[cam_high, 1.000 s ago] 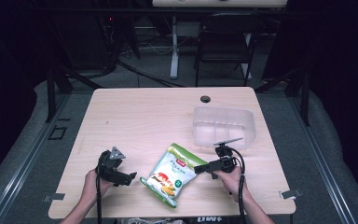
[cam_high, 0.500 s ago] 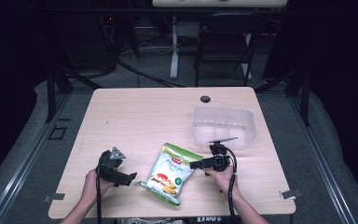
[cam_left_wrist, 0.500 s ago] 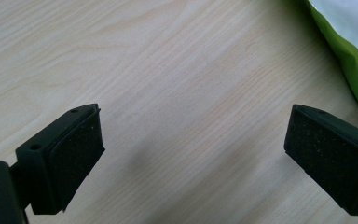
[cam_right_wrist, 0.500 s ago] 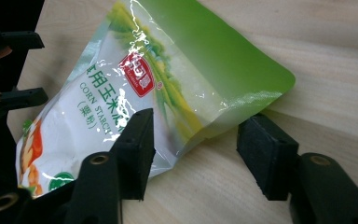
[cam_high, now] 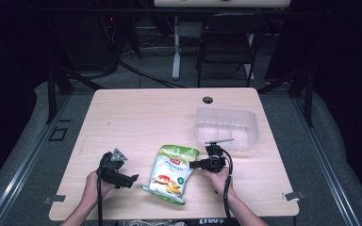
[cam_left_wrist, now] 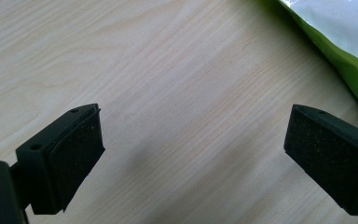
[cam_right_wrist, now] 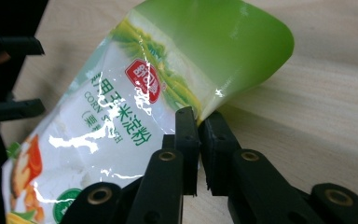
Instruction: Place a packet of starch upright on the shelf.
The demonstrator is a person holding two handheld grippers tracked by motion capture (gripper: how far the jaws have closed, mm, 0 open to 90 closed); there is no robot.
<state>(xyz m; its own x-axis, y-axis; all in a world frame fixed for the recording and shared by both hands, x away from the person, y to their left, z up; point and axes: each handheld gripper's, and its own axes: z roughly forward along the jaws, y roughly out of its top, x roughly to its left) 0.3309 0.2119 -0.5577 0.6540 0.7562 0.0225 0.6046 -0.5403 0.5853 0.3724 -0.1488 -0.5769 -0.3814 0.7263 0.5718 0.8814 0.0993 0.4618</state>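
Note:
A green and white snack bag (cam_high: 169, 174) lies flat on the wooden table (cam_high: 146, 117), near the front edge between my two grippers. My right gripper (cam_high: 192, 165) sits at the bag's upper right edge. In the right gripper view its jaws have just been closing, and the right gripper (cam_right_wrist: 199, 126) is shut on the edge of the bag (cam_right_wrist: 135, 107), whose green top curls up. My left gripper (cam_high: 132, 179) rests just left of the bag. In the left gripper view it (cam_left_wrist: 191, 154) is open over bare wood, with the bag's corner (cam_left_wrist: 335, 42) beyond its right jaw.
A clear plastic bin (cam_high: 226, 127) stands on the table right behind my right hand. A cable hole (cam_high: 208, 100) sits near the table's far edge. A chair (cam_high: 226, 47) and desk legs stand beyond the table on the dark floor.
My right gripper has moved left to the bag's upper edge and shut on it. The left gripper has stayed where it was.

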